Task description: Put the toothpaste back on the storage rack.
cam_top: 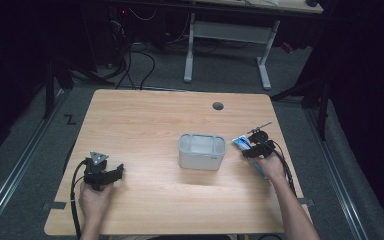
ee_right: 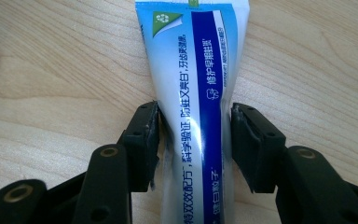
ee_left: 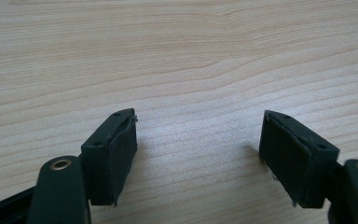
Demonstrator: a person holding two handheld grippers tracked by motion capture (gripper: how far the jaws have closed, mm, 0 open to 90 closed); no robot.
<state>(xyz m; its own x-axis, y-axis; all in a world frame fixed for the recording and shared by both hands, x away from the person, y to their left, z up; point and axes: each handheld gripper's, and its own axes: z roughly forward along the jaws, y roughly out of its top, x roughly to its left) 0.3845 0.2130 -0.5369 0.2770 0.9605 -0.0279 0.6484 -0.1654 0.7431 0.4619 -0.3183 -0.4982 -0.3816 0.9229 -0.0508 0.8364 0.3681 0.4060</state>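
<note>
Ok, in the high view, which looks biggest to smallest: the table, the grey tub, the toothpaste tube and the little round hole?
1. Table
2. Tub
3. Tube, partly hidden by the right gripper, so its full size is unsure
4. Hole

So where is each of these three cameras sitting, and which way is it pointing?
High view: fixed above the person's side, facing forward and down on the wooden table; both forearms, the left gripper and right gripper show.
Left gripper view: rides that gripper, facing bare tabletop between its parted jaws.
Right gripper view: rides that gripper, looking along the toothpaste tube between its jaws.
Shared: high and right gripper views both show the tube.
</note>
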